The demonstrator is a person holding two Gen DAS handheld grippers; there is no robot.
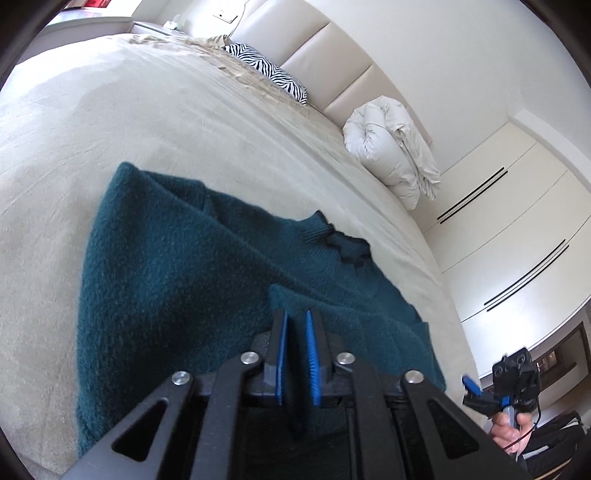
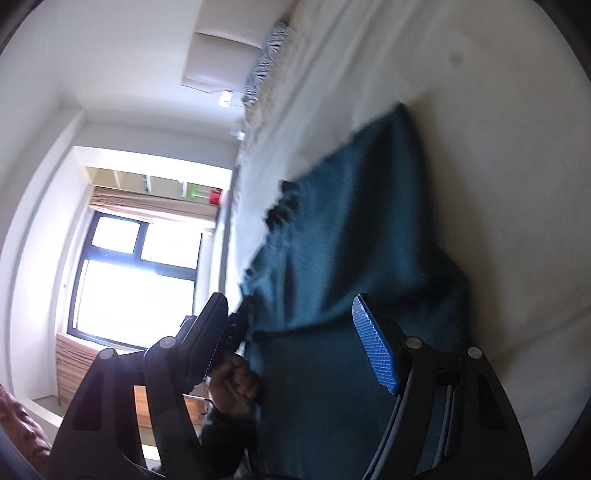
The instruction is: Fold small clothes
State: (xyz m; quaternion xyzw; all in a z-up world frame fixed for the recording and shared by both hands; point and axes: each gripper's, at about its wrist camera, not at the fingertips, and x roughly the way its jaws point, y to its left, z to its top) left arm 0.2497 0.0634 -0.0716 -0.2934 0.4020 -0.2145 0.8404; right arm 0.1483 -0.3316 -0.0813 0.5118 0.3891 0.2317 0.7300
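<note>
Bedroom bkgd: beige bed, padded headboard, wardrobes, window.

Beige bedspread (image 1: 184, 122) covers the bed; zebra-print pillow (image 1: 269, 74) lies at the head against cream padded headboard (image 1: 325, 48). Rolled white duvet (image 1: 395, 151) sits on the bed's far edge, beside white wardrobe doors (image 1: 517, 221) w/ dark slot handles. Wall socket plate (image 1: 225, 16) near headboard. Right-wrist view: bright window (image 2: 136, 277), dark frame, beige blind above.

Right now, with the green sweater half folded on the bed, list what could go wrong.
1. The left gripper looks shut on only a thin fold of sweater; it may slip free.
2. The right gripper is open and off the fabric, so one-sided pulling could skew the fold or drag it across the bed.
</note>
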